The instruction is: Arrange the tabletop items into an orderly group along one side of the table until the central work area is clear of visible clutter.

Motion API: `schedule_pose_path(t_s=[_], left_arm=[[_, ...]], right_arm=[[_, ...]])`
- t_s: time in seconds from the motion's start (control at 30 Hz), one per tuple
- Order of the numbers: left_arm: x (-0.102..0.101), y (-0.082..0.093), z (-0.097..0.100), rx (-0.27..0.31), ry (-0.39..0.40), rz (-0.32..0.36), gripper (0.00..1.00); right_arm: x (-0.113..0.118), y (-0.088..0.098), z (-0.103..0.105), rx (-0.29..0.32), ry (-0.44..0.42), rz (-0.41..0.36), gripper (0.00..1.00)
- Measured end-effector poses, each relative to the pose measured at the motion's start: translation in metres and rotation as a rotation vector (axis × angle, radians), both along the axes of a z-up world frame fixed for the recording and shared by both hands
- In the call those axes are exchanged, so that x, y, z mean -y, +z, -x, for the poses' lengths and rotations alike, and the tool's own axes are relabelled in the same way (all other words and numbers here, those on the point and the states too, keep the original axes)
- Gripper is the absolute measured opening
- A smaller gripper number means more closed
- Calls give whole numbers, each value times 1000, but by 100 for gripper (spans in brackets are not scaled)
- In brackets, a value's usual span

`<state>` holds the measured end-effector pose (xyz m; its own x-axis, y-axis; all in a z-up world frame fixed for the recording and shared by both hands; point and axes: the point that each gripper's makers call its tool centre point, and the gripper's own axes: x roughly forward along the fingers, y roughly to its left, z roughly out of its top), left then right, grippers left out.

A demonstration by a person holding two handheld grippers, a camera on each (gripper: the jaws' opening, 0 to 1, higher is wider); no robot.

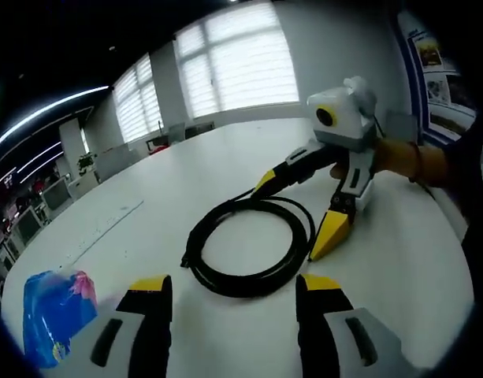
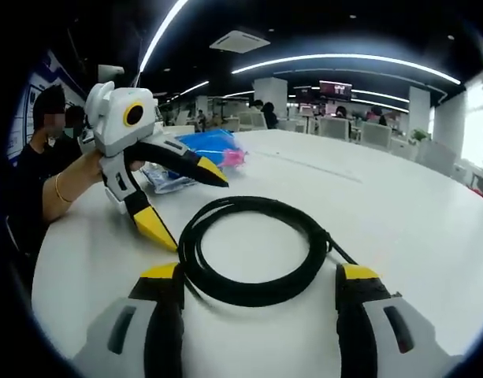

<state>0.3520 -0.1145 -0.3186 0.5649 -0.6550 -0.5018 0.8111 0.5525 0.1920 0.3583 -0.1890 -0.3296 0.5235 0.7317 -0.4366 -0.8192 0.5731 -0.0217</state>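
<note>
A: How do the two tools sit around the coiled black cable (image 1: pixel 249 248)?

B: They face each other across it. In the left gripper view, the left hand-held gripper (image 1: pixel 233 295) has its yellow-tipped jaws spread wide apart, nothing between them, with the near edge of the coil just beyond the tips. The right hand-held gripper (image 1: pixel 304 209) comes in on the far side of the coil, gripped by a hand (image 1: pixel 395 157) with a bracelet at the wrist. Its jaws are also apart, one tip at the coil's far rim, the other pointing down at the surface (image 1: pixel 225 157) just beside the coil.

A: And from the other side?

B: In the right gripper view, the right tool's own jaws straddle the near arc of the cable, apart and not clamped on it. The left tool is held beyond the coil, jaws splayed.

A: Any containers?

B: Only a blue and pink packet (image 2: pixel 209 150) lying on the surface beyond the coil, behind the left tool; its contents can't be told.
</note>
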Motion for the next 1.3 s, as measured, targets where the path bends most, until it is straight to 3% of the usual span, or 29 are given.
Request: schedule_pose_path(t_s=[0.2,0.57,0.7,1.3], left_arm=[[10,-5,7,-68,-69,48,52],[7,-6,-1,-80,-29,69,50],[7,-10,0,-135,-12,113,48],[9,-7,7,-99,-12,66,48]], right_arm=[[-2,0,1,6,13,-23,74],[-6,0,5,13,27,-34,71],[-6,0,5,14,25,-34,71],[-6,2,6,-8,10,-50,70]])
